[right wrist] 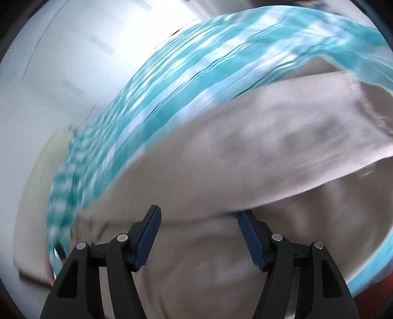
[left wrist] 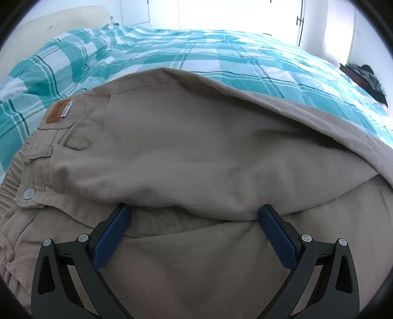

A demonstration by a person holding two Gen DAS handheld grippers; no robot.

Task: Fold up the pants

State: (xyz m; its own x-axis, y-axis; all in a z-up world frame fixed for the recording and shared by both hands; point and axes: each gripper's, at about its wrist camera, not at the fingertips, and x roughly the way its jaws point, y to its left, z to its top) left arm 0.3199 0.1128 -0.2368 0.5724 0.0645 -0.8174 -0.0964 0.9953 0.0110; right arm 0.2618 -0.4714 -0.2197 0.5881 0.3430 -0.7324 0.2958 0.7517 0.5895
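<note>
Beige pants lie spread on a bed covered by a teal-and-white checked bedspread, their waistband at the left of the left wrist view, where a brown leather patch and a silver metal button show. One layer of the cloth is folded over another, its rounded edge crossing near the left claw. That claw points down at the pants with its blue pads spread wide; the fold's edge lies against the tips of both pads, but nothing is pinched between them. The right wrist view is heavily blurred; there the same pants fill the near half of the picture, with a flap of cloth draped across from the right and a stitched hem at the far right. The right claw is also spread, its blue pads apart over the beige cloth; the flap's lower edge sits on the tip of the right-hand pad without being gripped. Beyond the bed, a bright window and white walls close the far side, and a dark heap sits at the far right edge of the bed.
</note>
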